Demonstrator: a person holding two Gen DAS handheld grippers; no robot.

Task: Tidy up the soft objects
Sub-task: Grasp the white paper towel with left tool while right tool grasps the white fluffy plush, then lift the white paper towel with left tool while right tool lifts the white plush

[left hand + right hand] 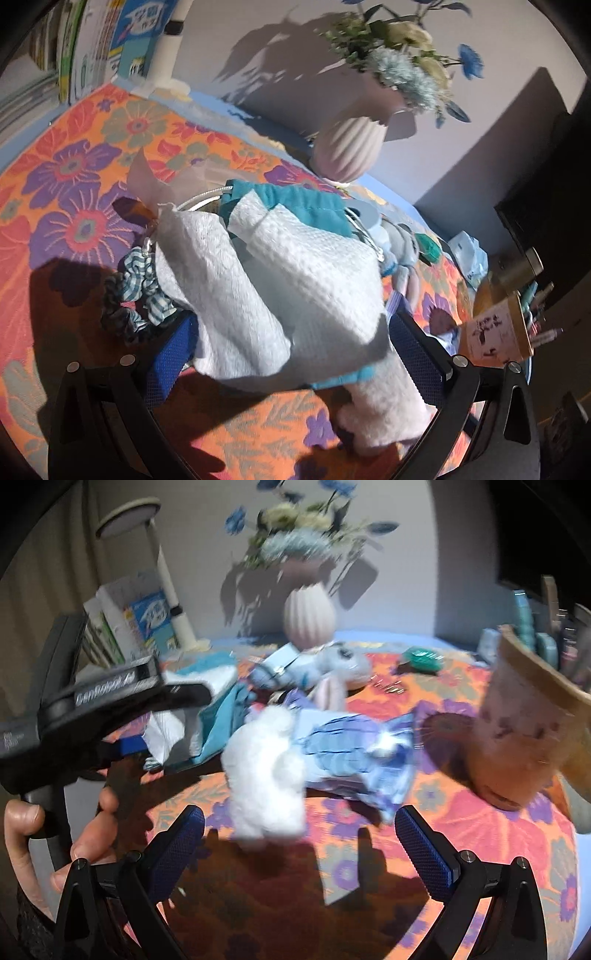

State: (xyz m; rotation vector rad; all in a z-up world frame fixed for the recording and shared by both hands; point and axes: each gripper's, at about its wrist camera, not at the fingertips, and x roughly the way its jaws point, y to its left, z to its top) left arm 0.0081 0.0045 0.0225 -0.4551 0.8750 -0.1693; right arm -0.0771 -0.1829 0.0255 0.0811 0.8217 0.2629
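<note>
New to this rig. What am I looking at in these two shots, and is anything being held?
No robot arm here: a person carries a handheld two-finger gripper in each hand, each with a fisheye camera looking out along its fingers.

Left wrist view: the left gripper is spread wide around a white waffle towel with teal trim. Whether the fingers actually touch it is unclear. A striped scrunchie lies beside the towel on the floral tablecloth.

Right wrist view: the right gripper is open and empty, facing a fluffy white toy and a blue ruffled cloth. The person's left hand and its gripper show at the left. A ribbed vase stands behind.
</note>
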